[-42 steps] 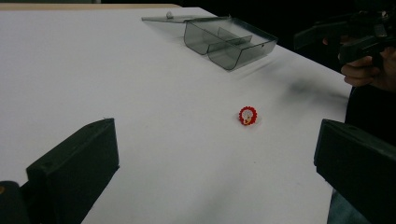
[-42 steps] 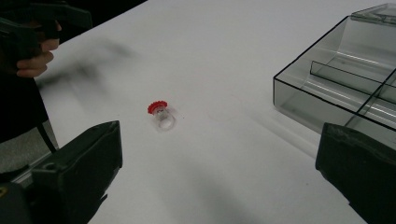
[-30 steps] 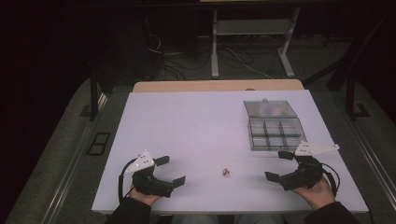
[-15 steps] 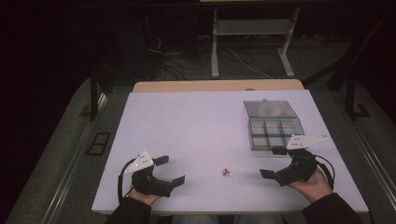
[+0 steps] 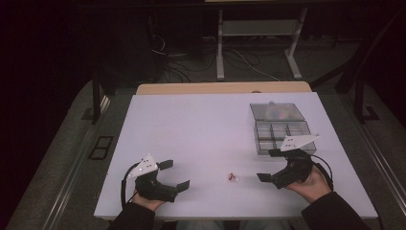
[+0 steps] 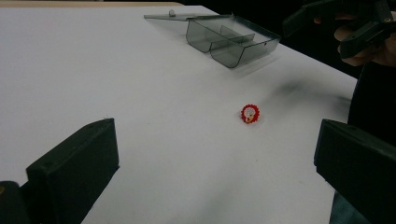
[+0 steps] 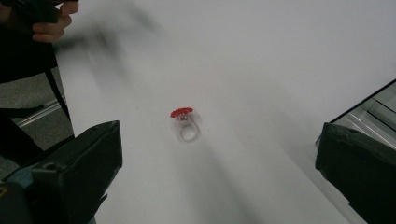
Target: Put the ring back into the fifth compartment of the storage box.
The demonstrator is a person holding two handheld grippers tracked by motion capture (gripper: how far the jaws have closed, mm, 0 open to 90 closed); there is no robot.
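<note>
Table: a white table (image 5: 201, 143) with a pale wooden strip along its far edge; dark floor and cables lie beyond it.
Box: a clear grey plastic box (image 5: 282, 136) sits on the right half of the table, toward the far side. Its lid (image 5: 276, 111) lies flat, open, behind the tray. The tray is split by dividers into several compartments; what is in them cannot be told from the high view, and in the left gripper view (image 6: 231, 39) the near ones look empty. Something faintly coloured shows through the lid, too blurred to name.
Left gripper: the left gripper (image 5: 174, 175) is held low at the near left corner of the table, jaws wide apart with nothing between them.
Right gripper: the right gripper (image 5: 269, 165) is held just in front of the box, pointing left toward the ring, jaws wide apart with nothing between them.
Ring: a small clear ring (image 5: 232, 177) with a red frilled top lies on the bare table near the front edge, between the two grippers and well apart from the box. In the right gripper view (image 7: 186, 123) it lies ahead of the jaws, touching neither.
</note>
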